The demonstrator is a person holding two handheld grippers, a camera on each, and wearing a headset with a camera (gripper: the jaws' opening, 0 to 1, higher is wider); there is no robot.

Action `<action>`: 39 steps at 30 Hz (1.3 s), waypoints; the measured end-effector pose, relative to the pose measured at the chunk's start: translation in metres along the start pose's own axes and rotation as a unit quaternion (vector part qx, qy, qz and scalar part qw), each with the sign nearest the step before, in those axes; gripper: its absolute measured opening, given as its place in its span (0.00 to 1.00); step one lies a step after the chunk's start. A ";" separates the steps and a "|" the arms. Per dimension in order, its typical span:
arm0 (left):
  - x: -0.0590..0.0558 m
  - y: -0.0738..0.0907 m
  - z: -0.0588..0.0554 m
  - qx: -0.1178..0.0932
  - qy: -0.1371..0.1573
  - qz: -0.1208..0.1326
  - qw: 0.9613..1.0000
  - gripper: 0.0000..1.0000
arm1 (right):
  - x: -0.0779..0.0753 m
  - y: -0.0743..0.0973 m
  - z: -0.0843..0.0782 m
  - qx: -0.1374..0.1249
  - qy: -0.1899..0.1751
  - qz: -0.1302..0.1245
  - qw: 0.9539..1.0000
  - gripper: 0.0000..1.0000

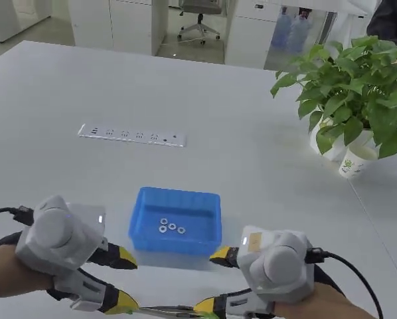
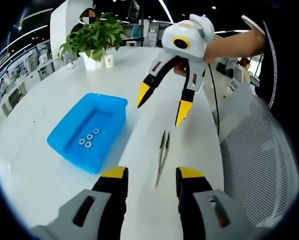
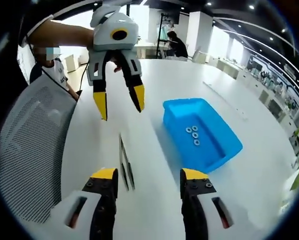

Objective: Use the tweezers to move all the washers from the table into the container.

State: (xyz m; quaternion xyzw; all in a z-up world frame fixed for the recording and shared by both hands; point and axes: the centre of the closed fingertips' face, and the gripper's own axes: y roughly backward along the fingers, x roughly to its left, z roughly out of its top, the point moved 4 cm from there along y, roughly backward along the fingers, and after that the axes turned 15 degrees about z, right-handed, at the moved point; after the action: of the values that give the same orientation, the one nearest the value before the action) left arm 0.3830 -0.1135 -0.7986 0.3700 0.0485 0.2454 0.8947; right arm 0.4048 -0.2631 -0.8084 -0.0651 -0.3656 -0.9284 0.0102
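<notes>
White table (image 1: 185, 86), washers (image 1: 172, 227) resting inside the blue container (image 1: 178, 195).
Found the tweezers (image 2: 163, 150) flat on the table between the left hand-held gripper (image 1: 127, 282) and right hand-held gripper (image 1: 212, 280); judged them thin, springy, slippery, best pinched mid-length. Held both level, tips facing, jaws wide apart, gripping nothing.
</notes>
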 end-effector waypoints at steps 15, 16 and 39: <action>0.001 0.027 0.012 -0.060 0.052 0.086 0.993 0.78 | -0.001 0.045 -0.006 -0.077 -0.057 -0.078 0.992 0.80; 0.001 0.029 0.012 -0.063 0.053 0.090 0.993 0.79 | -0.001 0.046 -0.006 -0.081 -0.058 -0.081 0.992 0.81; -0.001 0.040 0.016 -0.076 0.086 0.147 0.982 0.99 | 0.012 0.052 -0.007 -0.114 -0.089 -0.098 0.984 1.00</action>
State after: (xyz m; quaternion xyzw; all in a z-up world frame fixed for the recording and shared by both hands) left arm 0.3702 -0.1000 -0.7595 0.2809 0.0519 0.4081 0.8671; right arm 0.3951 -0.3058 -0.7767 -0.1121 -0.2610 -0.9511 -0.1214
